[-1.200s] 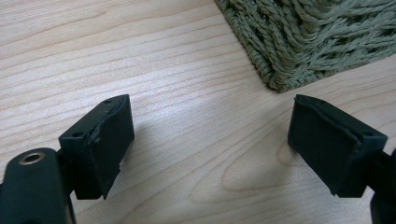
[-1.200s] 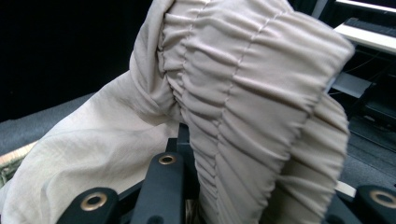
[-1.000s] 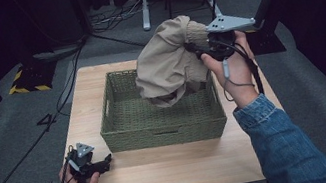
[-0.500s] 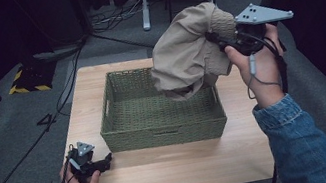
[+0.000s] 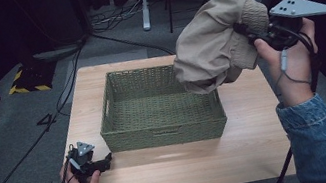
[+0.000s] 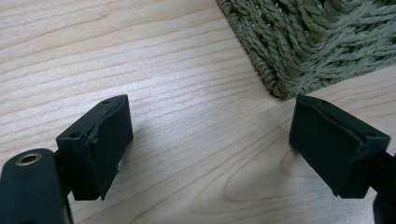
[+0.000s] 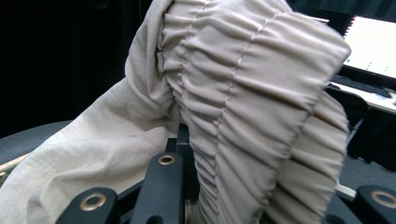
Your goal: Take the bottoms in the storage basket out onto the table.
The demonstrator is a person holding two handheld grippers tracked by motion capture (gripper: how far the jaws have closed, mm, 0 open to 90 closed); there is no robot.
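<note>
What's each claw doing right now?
Left claw: open, empty, low over the table by the basket.
Right claw: shut on the beige garment, held above the basket.

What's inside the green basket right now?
The woven basket looks empty: its bare floor shows across most of it. The beige garment, clamped in the right gripper, hangs above the far right corner and hides that part of the floor.

Blue denim sleeves (image 5: 319, 140), black hand-held gripper (image 5: 244, 31), grey 3-cornered plate (image 5: 302, 7), trailing cable (image 5: 286, 75)
</note>
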